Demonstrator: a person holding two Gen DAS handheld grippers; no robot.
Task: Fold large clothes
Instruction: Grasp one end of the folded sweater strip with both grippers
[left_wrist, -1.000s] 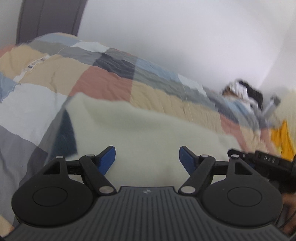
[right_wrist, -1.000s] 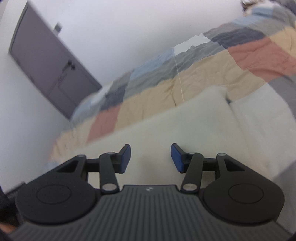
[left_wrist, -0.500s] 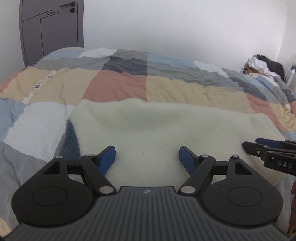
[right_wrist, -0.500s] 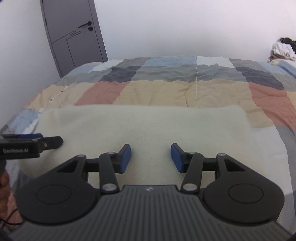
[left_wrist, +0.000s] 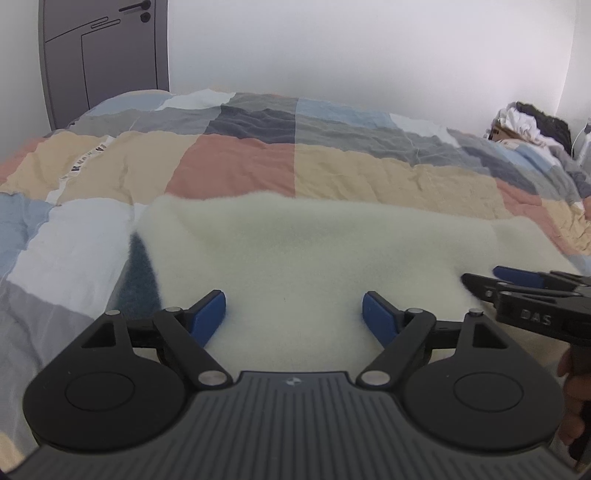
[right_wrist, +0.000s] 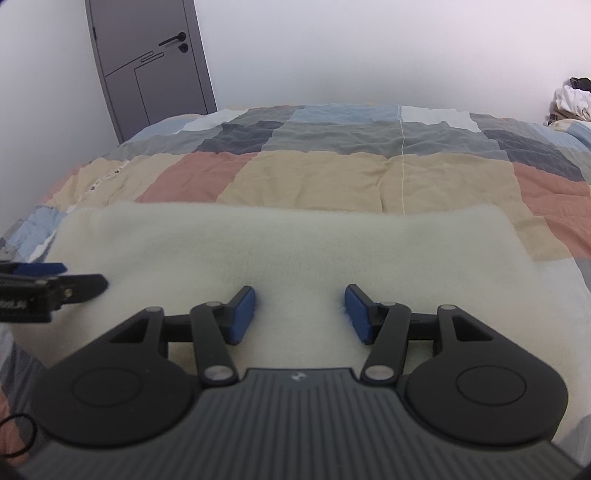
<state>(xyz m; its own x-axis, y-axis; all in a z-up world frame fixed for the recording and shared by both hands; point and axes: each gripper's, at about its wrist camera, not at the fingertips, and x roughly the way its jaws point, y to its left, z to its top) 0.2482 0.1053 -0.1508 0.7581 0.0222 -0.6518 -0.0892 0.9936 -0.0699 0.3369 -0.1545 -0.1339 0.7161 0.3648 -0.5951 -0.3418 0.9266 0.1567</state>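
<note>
A cream fleece garment (left_wrist: 314, 251) lies folded into a long strip across the near side of the bed; it also shows in the right wrist view (right_wrist: 295, 243). A dark blue patch (left_wrist: 138, 273) shows at its left end. My left gripper (left_wrist: 293, 314) is open and empty over the garment's left half. My right gripper (right_wrist: 300, 310) is open and empty over its middle. The right gripper also shows at the right edge of the left wrist view (left_wrist: 517, 288). The left gripper shows at the left edge of the right wrist view (right_wrist: 55, 280).
The garment rests on a patchwork quilt (left_wrist: 236, 166) covering the bed. A pile of clothes (left_wrist: 528, 125) lies at the far right of the bed. A grey door (right_wrist: 151, 66) stands in the far left wall.
Both cameras have swung from tilted views to level ones facing the garment. Both grippers have come lower and closer to the fleece, and stay open.
</note>
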